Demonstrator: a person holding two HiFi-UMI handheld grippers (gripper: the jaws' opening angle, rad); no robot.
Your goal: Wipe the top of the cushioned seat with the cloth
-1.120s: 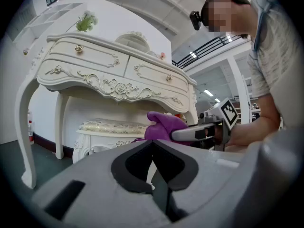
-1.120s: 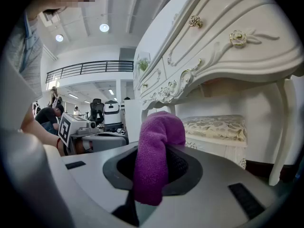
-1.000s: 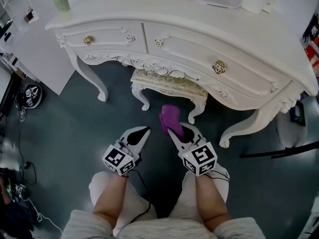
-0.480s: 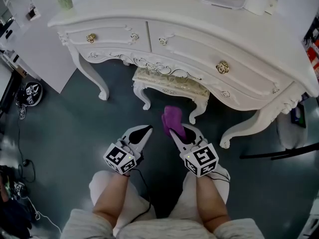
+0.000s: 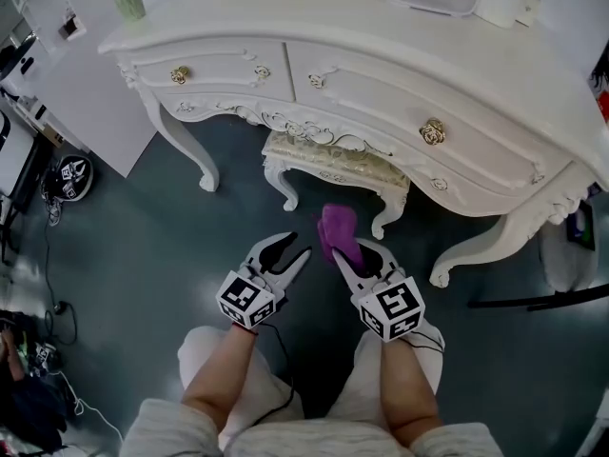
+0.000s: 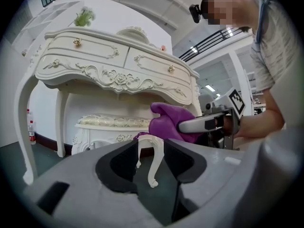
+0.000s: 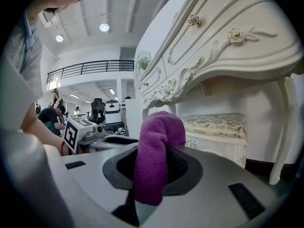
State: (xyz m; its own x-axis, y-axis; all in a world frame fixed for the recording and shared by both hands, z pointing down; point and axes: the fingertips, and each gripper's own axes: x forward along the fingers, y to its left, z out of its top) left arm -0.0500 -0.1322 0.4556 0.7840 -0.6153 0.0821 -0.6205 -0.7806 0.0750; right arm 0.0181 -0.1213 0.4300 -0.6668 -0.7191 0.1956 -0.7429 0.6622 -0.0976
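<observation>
left gripper (image 5: pixel 290 247): jaws have just been opening, apart, empty | right gripper (image 5: pixel 350 249): clamped on cloth (image 5: pixel 339 227), frame centre | cushioned seat (image 5: pixel 333 156): just above, partly under dressing table (image 5: pixel 314 17) | how: we judge the left should draw it clear, so we can press the cloth flat on top

Even bright indoor light, fisheye-warped dark edges
</observation>
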